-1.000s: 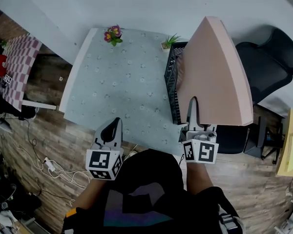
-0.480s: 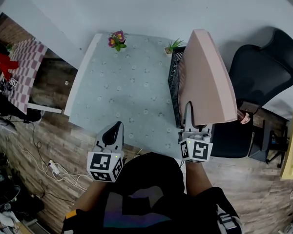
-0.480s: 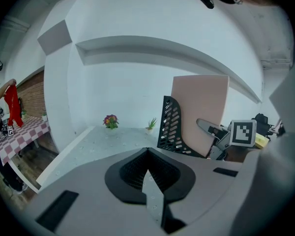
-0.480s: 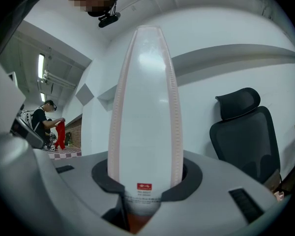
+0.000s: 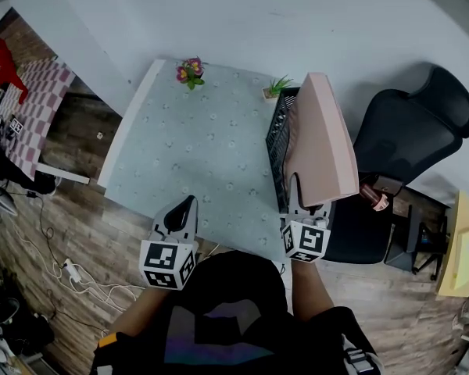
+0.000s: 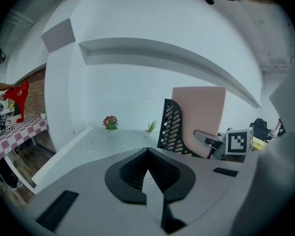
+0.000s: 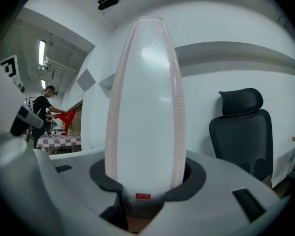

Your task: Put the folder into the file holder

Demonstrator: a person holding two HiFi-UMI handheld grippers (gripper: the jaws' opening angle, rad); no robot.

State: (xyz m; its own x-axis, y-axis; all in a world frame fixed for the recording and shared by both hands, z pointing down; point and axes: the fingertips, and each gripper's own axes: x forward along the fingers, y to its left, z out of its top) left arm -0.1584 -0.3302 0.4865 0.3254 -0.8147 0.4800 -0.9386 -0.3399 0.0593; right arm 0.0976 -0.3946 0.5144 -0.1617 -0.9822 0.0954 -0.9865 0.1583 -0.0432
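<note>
The right gripper had just been opening its jaws, now loose around the folder in the holder. The left gripper hung closed and empty.

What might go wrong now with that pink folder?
The right claw has just been opening with the folder between its jaws; standing far taller than the file holder, it may tip toward the chair. The holder sits by the edge of the table; a nudge might push it off.
</note>
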